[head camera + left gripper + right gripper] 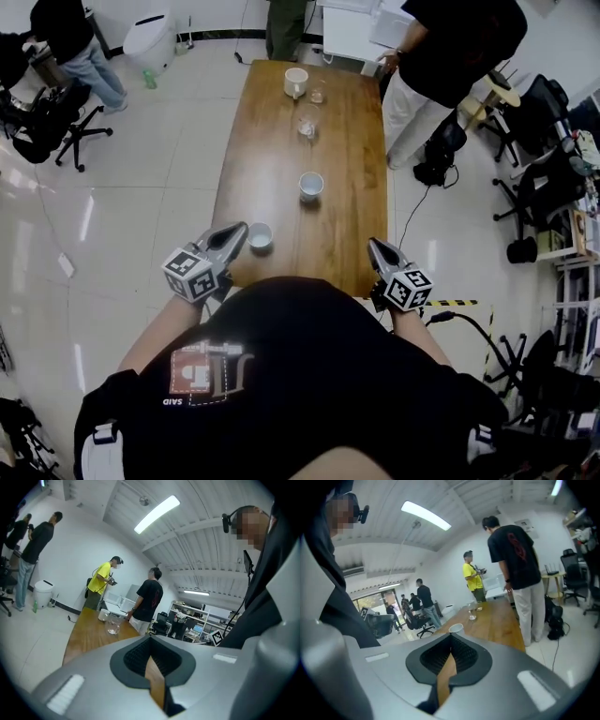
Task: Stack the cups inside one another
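Several cups stand in a line along the wooden table (347,225). At the far end are a white mug (296,82) and a small glass (318,95), then a clear glass cup (307,122). A white cup (311,186) stands mid-table and another white cup (260,236) near the front edge. My left gripper (239,229) hovers just left of that nearest cup, its jaws together and empty. My right gripper (373,245) is at the table's front right corner, shut on nothing. The right gripper view shows a white cup (455,628) beyond the closed tips (451,635). The left gripper view shows the mug (102,615) and a glass (112,629).
A person in black (441,56) stands at the table's far right side, and another (284,28) at its far end. Office chairs (56,122) stand left and right of the table. A cable (412,220) lies on the floor to the right, and a white bin (150,42) at the back left.
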Demonstrator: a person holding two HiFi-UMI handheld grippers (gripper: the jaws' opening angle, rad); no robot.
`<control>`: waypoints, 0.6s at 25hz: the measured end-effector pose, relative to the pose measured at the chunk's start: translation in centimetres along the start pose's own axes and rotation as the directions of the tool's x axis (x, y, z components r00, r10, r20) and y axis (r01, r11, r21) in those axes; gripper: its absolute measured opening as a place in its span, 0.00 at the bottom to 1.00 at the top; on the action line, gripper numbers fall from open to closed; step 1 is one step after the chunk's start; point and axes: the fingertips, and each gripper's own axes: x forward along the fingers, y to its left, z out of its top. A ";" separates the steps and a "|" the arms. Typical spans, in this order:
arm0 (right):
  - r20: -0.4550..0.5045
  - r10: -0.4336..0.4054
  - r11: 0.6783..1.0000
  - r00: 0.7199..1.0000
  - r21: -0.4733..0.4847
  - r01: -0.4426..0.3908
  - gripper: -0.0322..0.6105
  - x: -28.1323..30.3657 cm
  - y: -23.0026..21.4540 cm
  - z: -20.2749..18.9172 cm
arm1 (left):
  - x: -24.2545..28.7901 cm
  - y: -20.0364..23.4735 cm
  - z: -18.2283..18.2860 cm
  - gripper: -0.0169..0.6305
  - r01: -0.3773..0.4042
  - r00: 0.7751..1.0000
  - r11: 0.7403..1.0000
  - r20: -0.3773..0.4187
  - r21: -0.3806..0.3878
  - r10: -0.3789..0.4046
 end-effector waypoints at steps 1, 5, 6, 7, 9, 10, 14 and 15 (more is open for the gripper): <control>-0.004 -0.019 0.999 1.000 0.030 0.019 0.07 -0.5 -0.3 -1.3 | 0.7 -0.2 -0.2 0.02 0.006 1.000 1.000 -0.011 0.004 -0.006; -0.047 -0.007 0.999 0.999 0.051 0.010 0.07 -1.6 0.5 -5.0 | 2.7 -1.3 -1.4 0.02 0.036 0.998 0.999 -0.050 0.019 -0.035; -0.054 -0.003 0.999 0.999 0.042 0.005 0.07 -1.6 0.6 -5.3 | 2.9 -1.6 -1.6 0.02 0.043 0.998 0.999 -0.055 0.021 -0.042; -0.059 -0.001 0.999 0.998 0.033 0.003 0.07 -1.7 0.6 -5.5 | 3.1 -1.8 -1.6 0.02 0.048 0.997 0.999 -0.059 0.022 -0.047; -0.064 -0.003 1.000 0.998 0.023 0.004 0.07 -1.7 0.4 -5.5 | 3.2 -2.0 -1.7 0.02 0.052 0.997 0.998 -0.063 0.023 -0.051; -0.065 -0.005 1.000 0.998 0.021 0.006 0.07 -1.7 0.3 -5.4 | 3.1 -2.0 -1.7 0.02 0.051 0.997 0.998 -0.063 0.022 -0.049; -0.056 -0.004 1.000 0.998 0.009 0.004 0.07 -1.5 -0.2 -4.6 | 3.1 -1.7 -1.7 0.02 0.042 0.997 0.999 -0.058 0.020 -0.041; -0.054 -0.002 1.000 0.999 0.007 0.002 0.07 -1.5 -0.2 -4.5 | 3.0 -1.7 -1.8 0.02 0.040 0.998 0.999 -0.056 0.020 -0.038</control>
